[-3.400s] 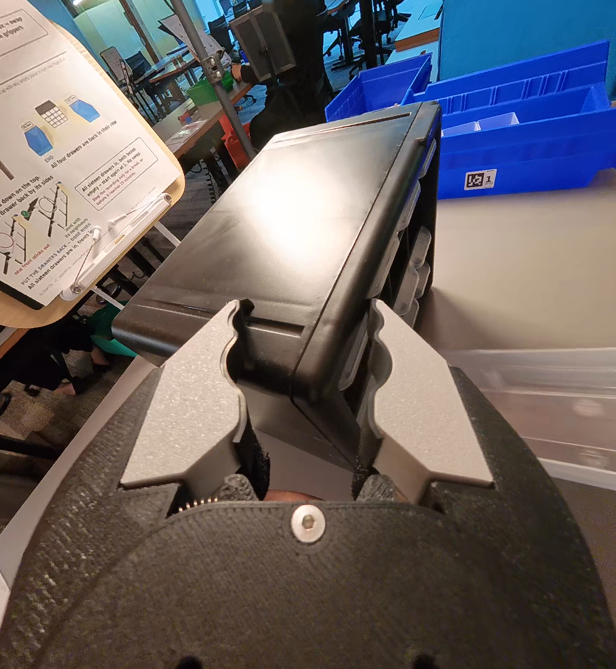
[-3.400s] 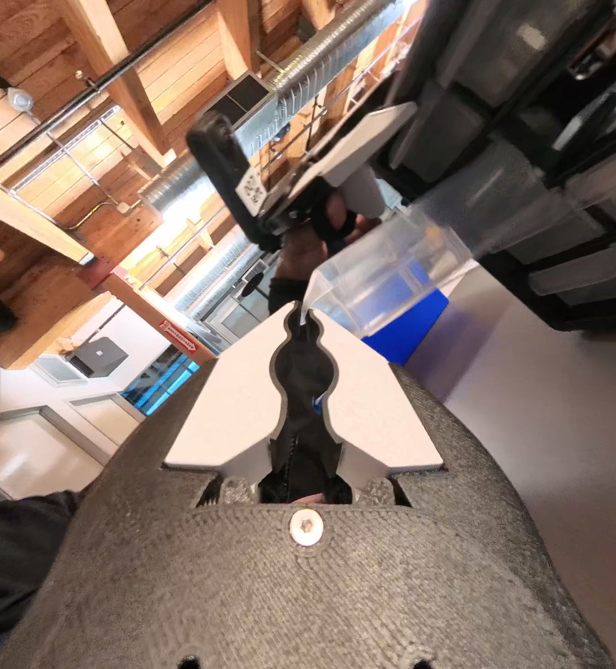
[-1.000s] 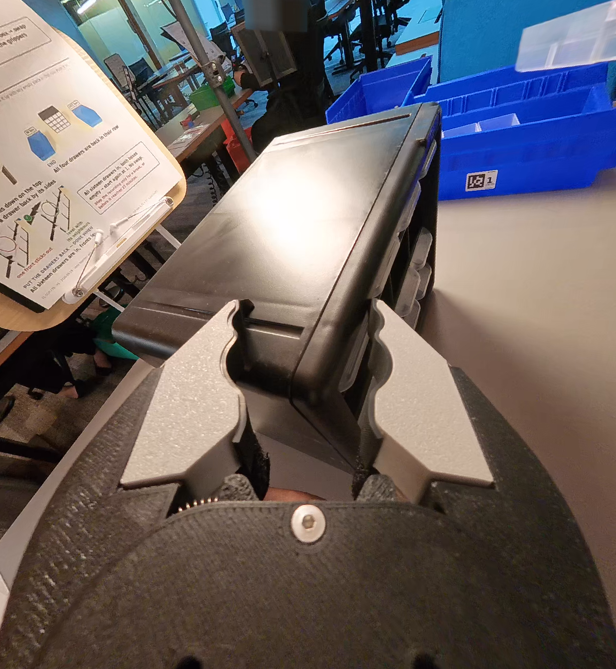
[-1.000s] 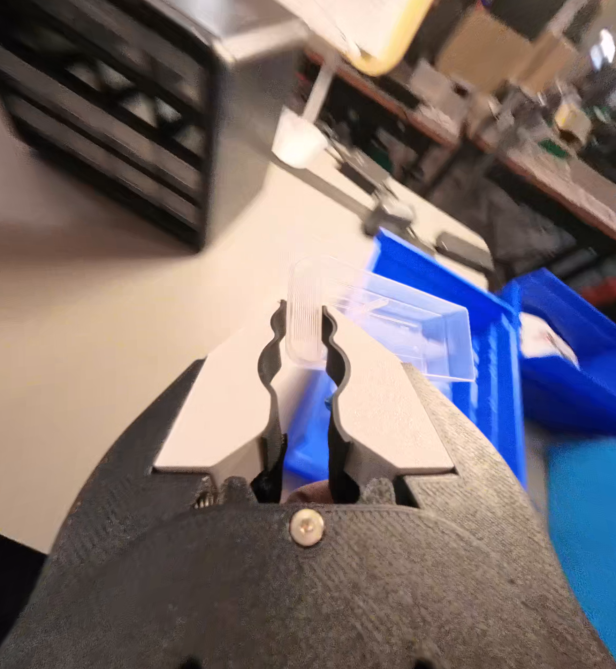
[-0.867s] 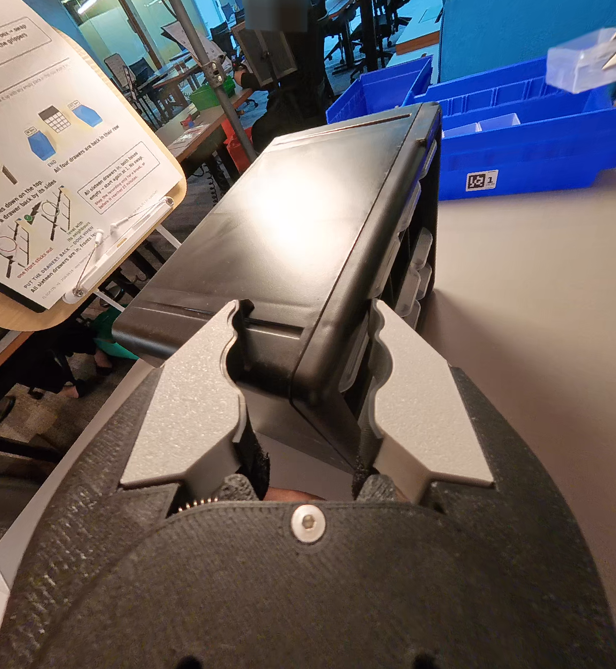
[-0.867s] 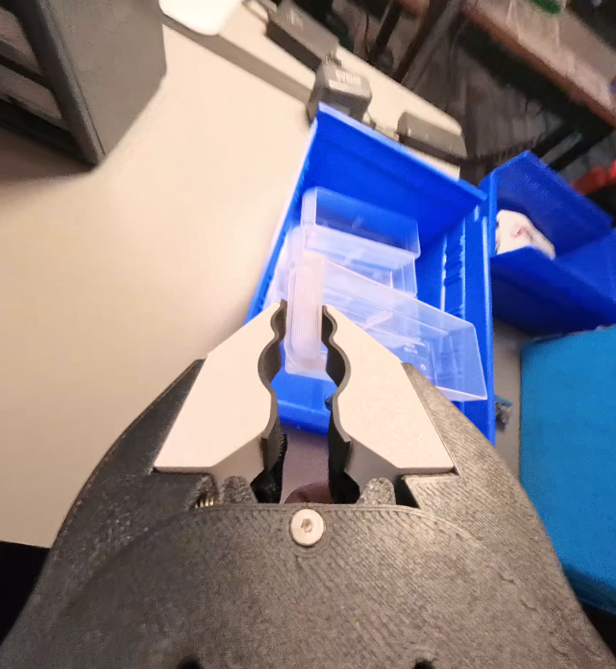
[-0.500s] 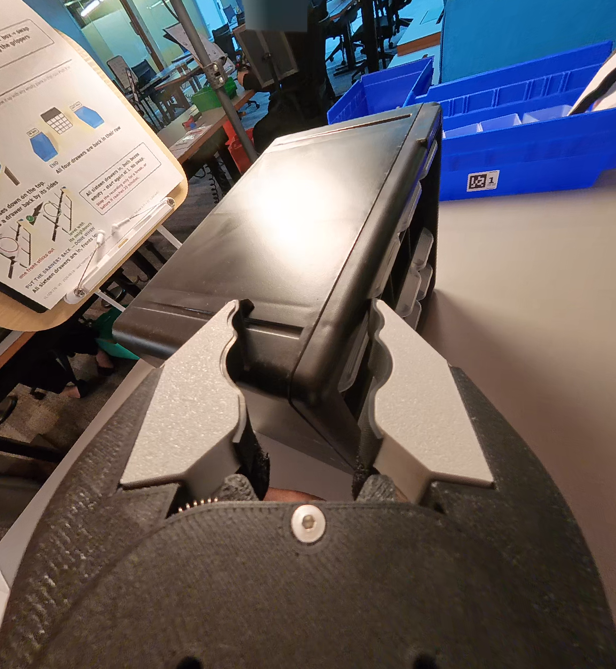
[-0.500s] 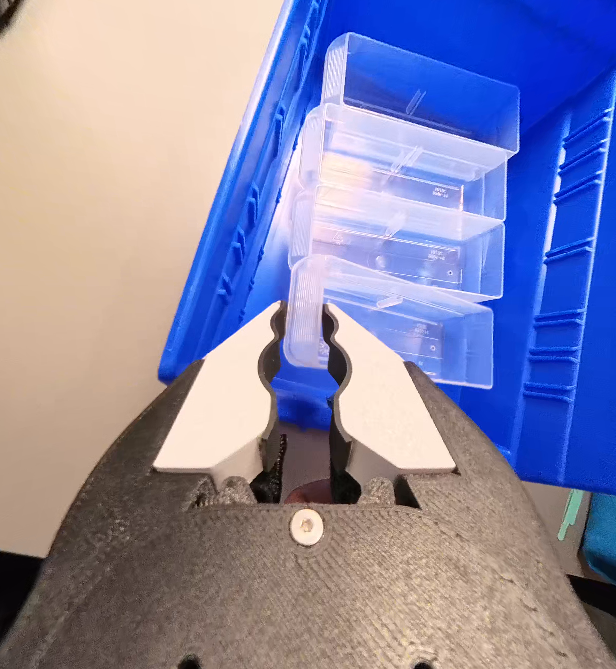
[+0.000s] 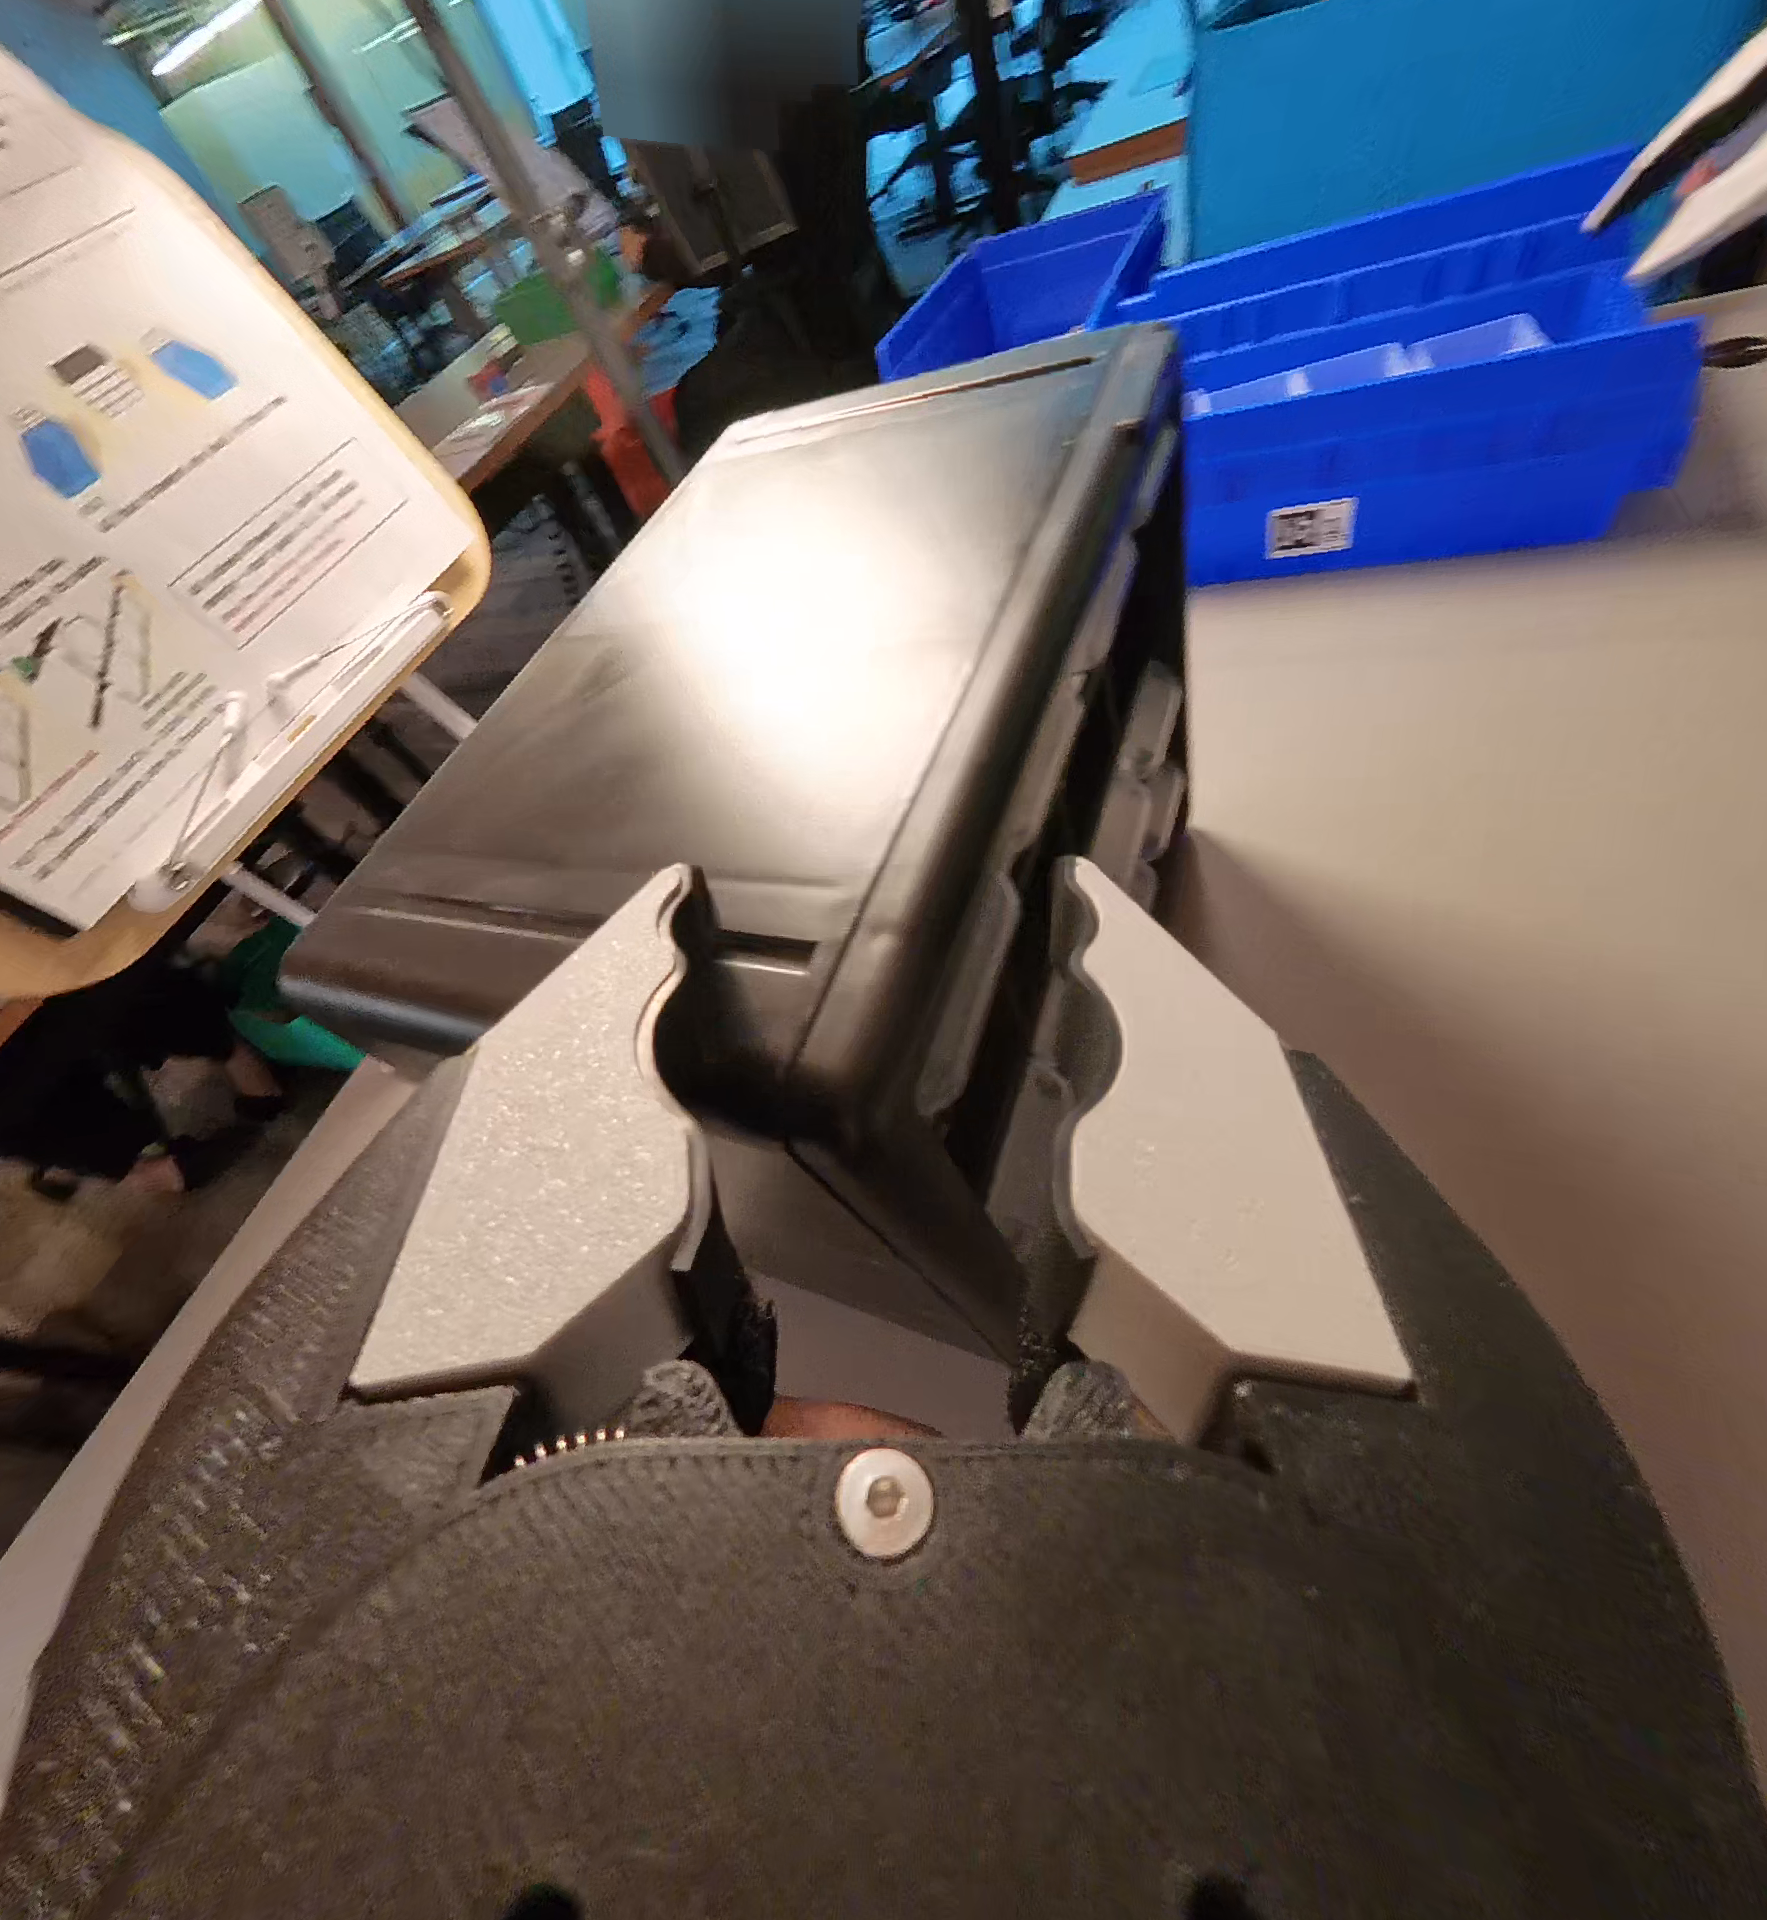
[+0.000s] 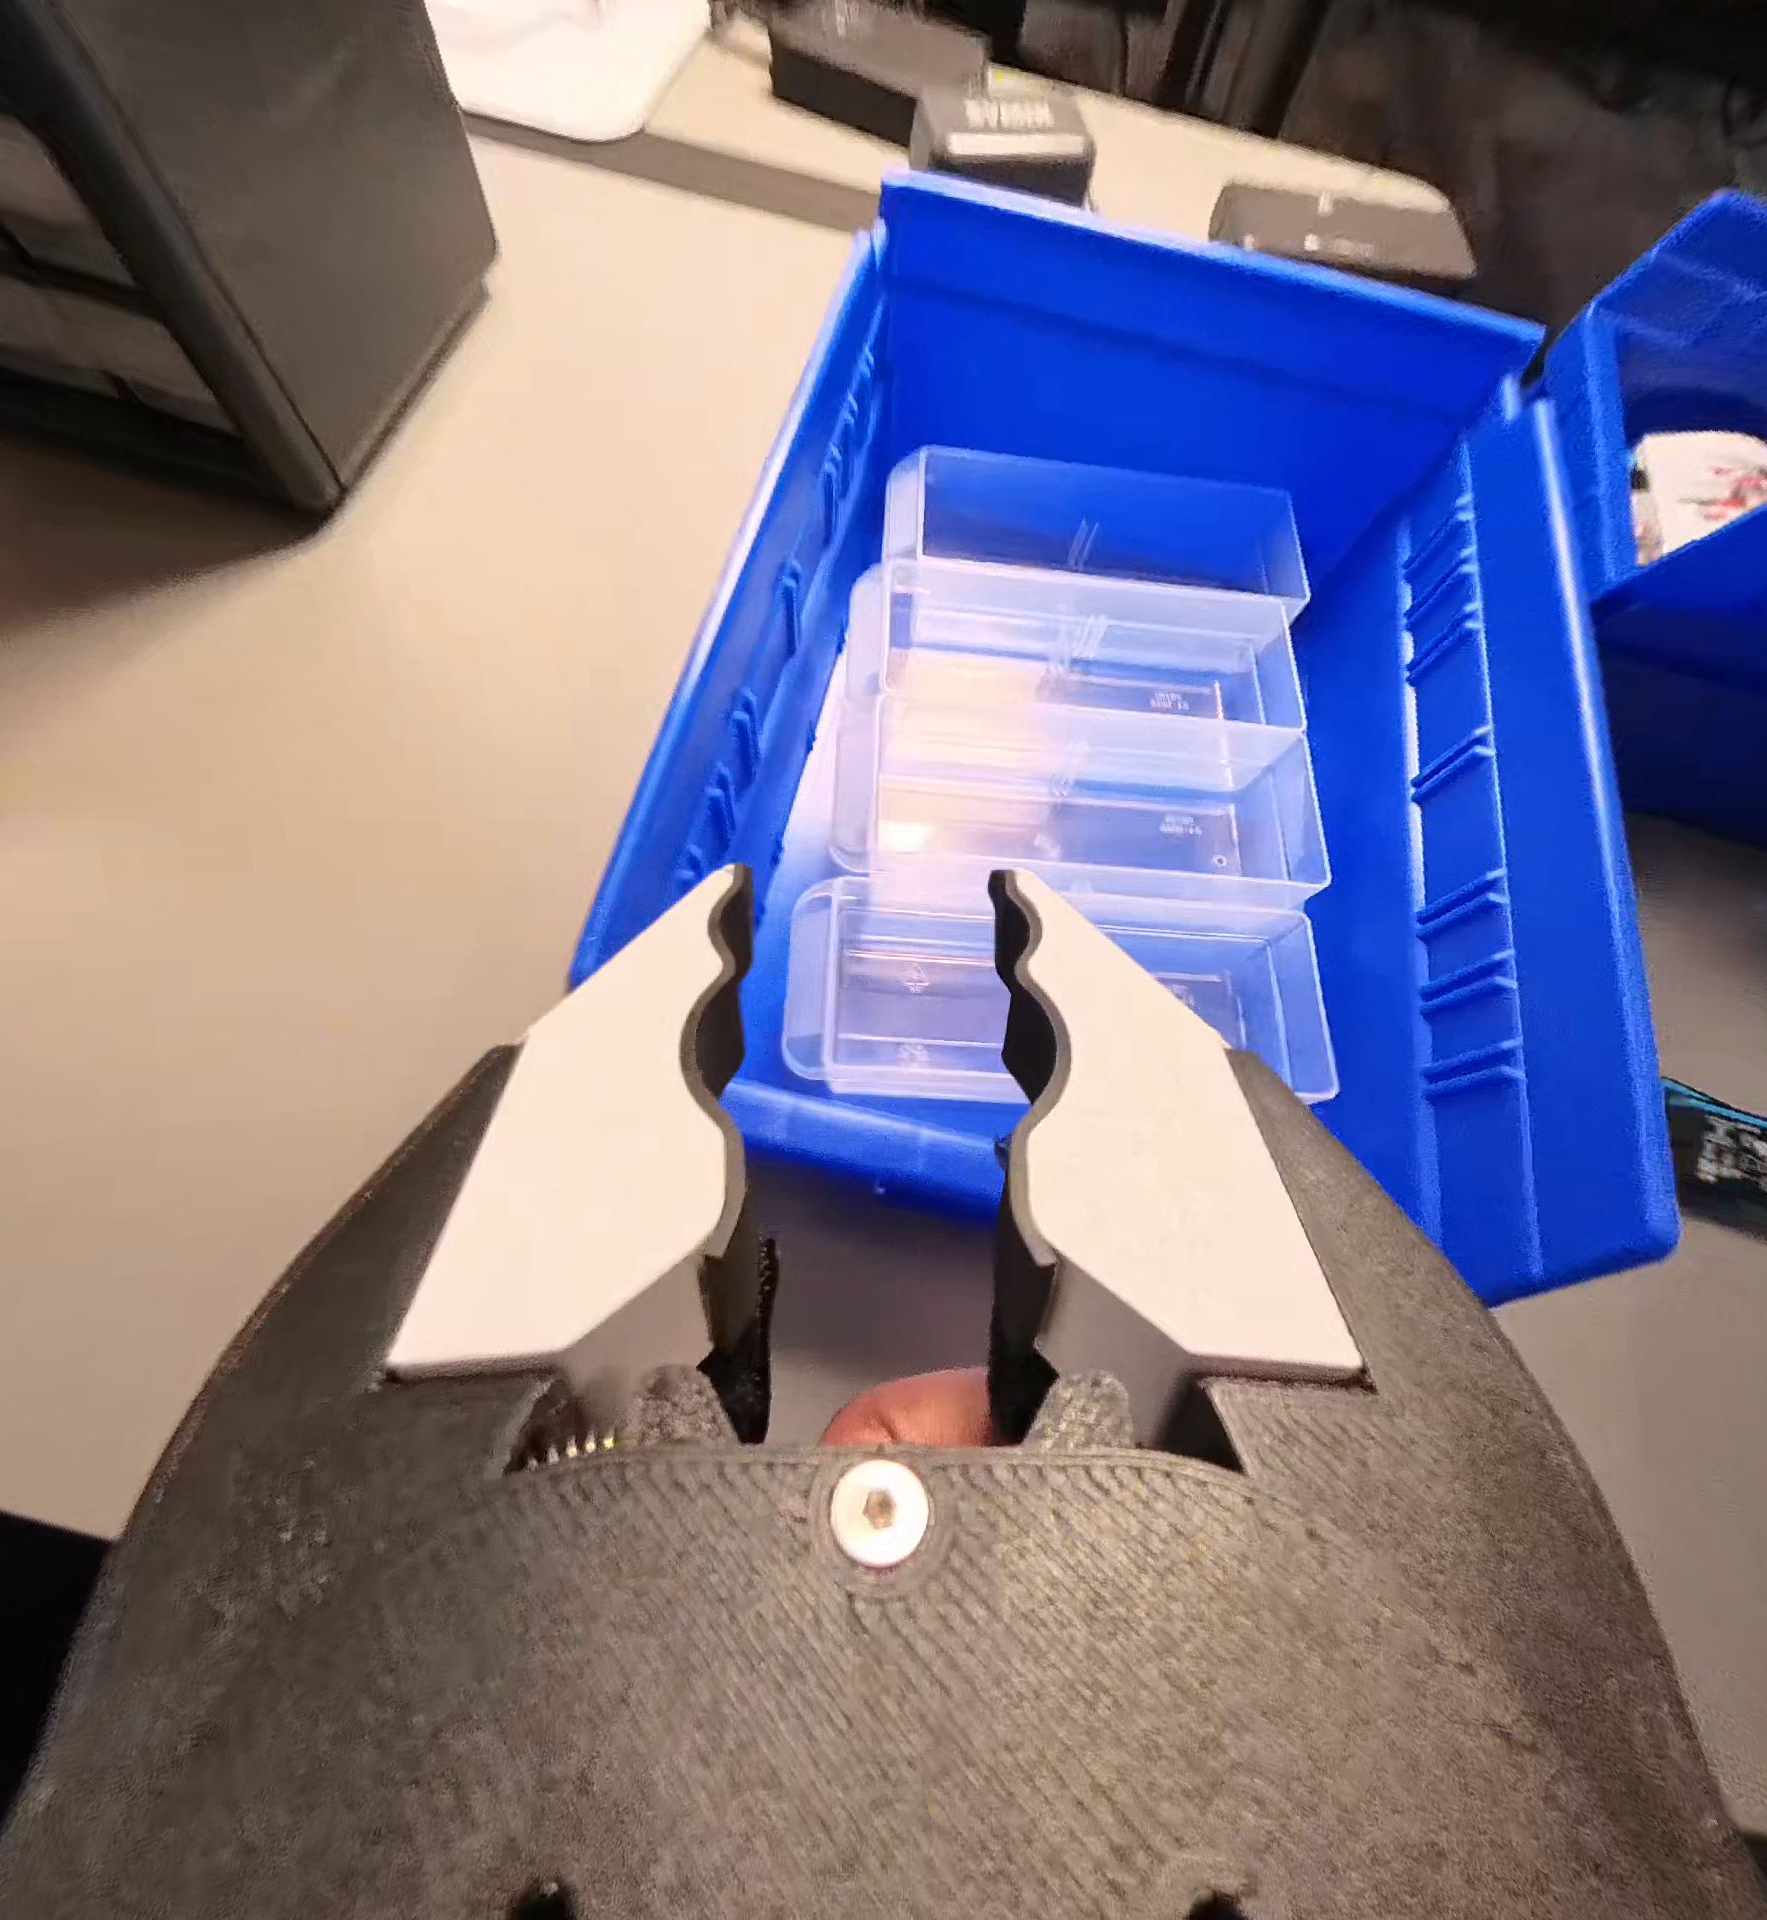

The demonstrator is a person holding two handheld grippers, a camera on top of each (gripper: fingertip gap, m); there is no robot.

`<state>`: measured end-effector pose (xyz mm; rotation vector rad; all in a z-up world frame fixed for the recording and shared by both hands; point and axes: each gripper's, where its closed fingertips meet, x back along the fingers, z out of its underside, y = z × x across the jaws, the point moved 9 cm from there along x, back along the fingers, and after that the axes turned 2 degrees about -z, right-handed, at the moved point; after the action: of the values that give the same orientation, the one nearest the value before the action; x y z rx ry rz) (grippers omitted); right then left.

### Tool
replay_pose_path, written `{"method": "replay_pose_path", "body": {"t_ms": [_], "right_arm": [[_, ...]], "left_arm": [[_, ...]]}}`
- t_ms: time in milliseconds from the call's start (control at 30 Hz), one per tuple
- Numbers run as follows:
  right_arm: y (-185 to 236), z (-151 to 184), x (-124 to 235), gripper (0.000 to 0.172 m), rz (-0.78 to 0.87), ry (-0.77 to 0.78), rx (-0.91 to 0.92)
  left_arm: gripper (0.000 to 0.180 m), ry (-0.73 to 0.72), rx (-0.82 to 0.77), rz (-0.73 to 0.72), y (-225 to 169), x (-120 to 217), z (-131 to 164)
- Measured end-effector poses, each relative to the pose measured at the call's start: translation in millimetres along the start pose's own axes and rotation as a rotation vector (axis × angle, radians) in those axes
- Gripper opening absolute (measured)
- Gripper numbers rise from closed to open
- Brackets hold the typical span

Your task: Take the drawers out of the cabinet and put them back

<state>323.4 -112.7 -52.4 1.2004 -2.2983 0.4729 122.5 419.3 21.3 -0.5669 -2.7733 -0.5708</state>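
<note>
The left gripper (image 9: 874, 883) is spread wide, its fingers (image 9: 567, 1122) splayed; the right gripper (image 10: 868, 883) gapes, holding nothing.

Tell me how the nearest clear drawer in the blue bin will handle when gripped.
The nearest clear drawer looks thin-walled and empty, so probably light and slightly flexible under squeeze. Its glossy plastic may slip between the pads. Lying loose in the blue bin beside the other drawers, it could shift when nudged.

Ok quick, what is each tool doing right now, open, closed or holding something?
Left tool: jaws wide around the top corner of the black cabinet; grip cannot be told.
Right tool: open, holding nothing, above the clear drawers in the blue bin.
</note>
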Motion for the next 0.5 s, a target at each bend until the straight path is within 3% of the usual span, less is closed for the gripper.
{"method": "replay_pose_path", "body": {"t_ms": [100, 300, 500], "right_arm": [[8, 7, 18, 0.051, -0.043, -0.12, -0.015], [25, 31, 24, 0.05, -0.108, -0.264, -0.044], [37, 41, 5, 0.05, -0.148, -0.295, -0.013]], "left_arm": [[0.066, -0.04, -0.016, 0.059, -8, 12, -6], [0.065, -0.002, 0.03, 0.03, -32, 28, -7], [0.065, -0.044, 0.208, 0.042, -115, 45, 51]]}}
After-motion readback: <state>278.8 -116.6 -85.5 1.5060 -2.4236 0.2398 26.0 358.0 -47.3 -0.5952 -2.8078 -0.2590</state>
